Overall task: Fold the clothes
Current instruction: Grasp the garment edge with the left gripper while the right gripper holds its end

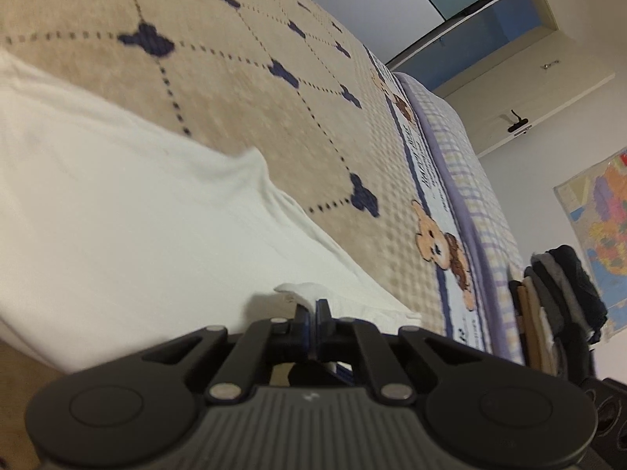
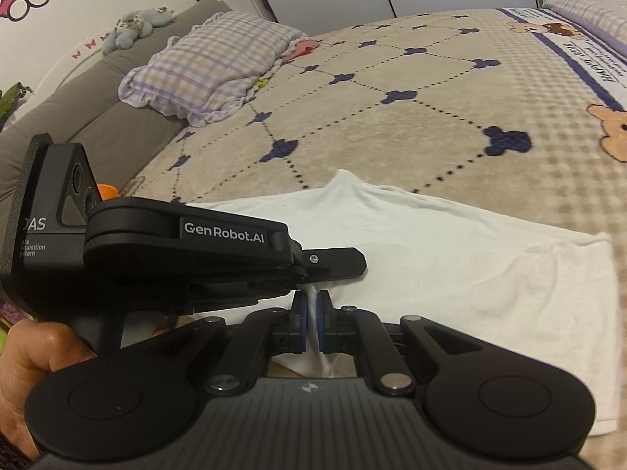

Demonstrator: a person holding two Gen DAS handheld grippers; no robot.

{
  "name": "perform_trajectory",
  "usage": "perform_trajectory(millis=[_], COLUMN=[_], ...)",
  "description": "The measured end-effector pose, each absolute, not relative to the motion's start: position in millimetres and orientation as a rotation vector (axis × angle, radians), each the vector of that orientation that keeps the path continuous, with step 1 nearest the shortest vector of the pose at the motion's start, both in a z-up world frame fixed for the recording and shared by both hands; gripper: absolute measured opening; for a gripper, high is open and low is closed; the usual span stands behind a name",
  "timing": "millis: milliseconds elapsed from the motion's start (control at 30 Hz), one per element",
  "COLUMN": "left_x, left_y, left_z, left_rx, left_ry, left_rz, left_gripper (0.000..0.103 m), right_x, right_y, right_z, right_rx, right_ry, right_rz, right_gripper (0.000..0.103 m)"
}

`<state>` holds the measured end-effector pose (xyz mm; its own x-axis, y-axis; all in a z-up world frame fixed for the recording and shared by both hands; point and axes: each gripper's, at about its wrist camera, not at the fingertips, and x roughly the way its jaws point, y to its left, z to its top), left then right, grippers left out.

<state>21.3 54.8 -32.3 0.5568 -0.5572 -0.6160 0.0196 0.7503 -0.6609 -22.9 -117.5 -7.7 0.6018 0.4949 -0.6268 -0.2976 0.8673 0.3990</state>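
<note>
A white garment (image 2: 450, 258) lies spread flat on the beige blanket (image 2: 392, 125) of a bed. My right gripper (image 2: 312, 313) is shut on its near edge, and a strip of white cloth shows between the blue pads. My left gripper (image 2: 348, 265), seen from the side in the right wrist view, sits just left of and above the right one, their tips almost touching. In the left wrist view the left gripper (image 1: 312, 309) is shut, with a small tuft of the white garment (image 1: 117, 215) sticking up at its tips. A hand (image 2: 31, 356) holds the left gripper's handle.
A checked pillow (image 2: 203, 66) and a plush toy (image 2: 133, 27) lie by the grey headboard (image 2: 78, 117) at the back left. A stack of folded dark and tan clothes (image 1: 556, 297) stands past the bed's edge, under a wall map (image 1: 603, 219).
</note>
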Motion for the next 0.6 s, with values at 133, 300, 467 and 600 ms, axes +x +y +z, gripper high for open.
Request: perform_trajectory(millis=[133,300,467,600], left_x=[26,32,39,45], left_y=[70,91,113,129], left_z=[-28,-24,-16,-8], left_rx=[-0.617,-0.611,-0.59,-0.574], left_ry=[0.911,0.903,0.888,0.872], left_rz=[-0.362,-0.336,-0.323,-0.321], left_gripper=[0.003,0.003,0.003,0.003], right_x=[-16,-5,5,13], right_y=[-100,-76,-47,-28], right_z=[-7,-6,4,9], right_rx=[0.276,0.274,0.199,0.191], right_ry=[0.794,0.803,0.806,0.81], right_rz=[0.474,0.492,0.52,0.533], right_gripper=[0.007,0.008,0.009,0.01])
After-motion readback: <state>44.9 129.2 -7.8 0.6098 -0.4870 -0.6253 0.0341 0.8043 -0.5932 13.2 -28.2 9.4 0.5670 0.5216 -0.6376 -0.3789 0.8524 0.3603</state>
